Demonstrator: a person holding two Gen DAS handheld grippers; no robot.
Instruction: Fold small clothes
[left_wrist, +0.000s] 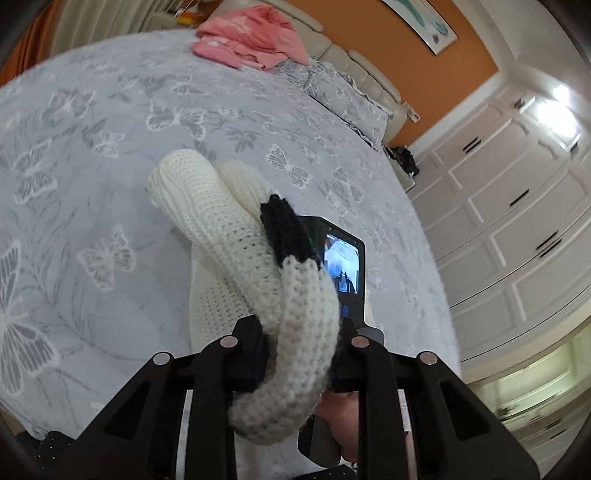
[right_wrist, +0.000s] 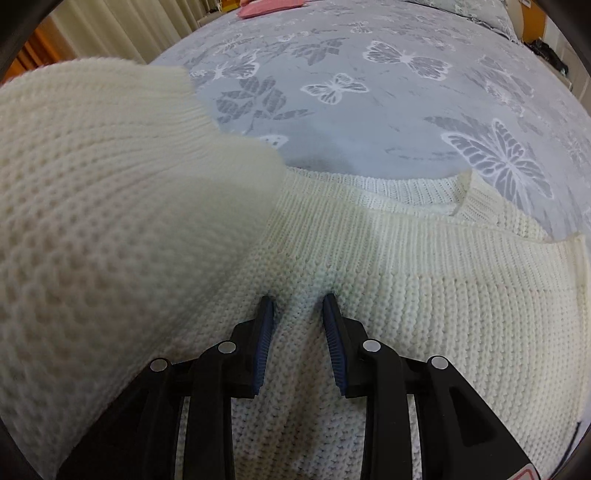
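Left gripper: lifted above the bed, its fingers clamped on a bunched roll of the sweater's knit; the fingertips are buried in the fabric.
Right gripper: low on the sweater, its blue-padded fingers a narrow way apart, tips pressed into the knit with a ridge of fabric rising between them; whether they grip it I cannot tell.
Sweater: cream knit, lying on the bed with its ribbed neckline facing away from the right camera; one part is raised and folded over at the left of that view, blurred from closeness.
Sleeve: hangs from the left gripper in a curved roll, ribbed cuff at the far end, a black knit patch on it near the fingers.
Bed: grey cover printed with white butterflies, a matching pillow at the head.
Pink garment: bunched at the far edge of the bed, well apart from the sweater.
Screen: a lit display on a dark device just behind the raised sleeve.
Wardrobe: white panelled doors beside the bed.
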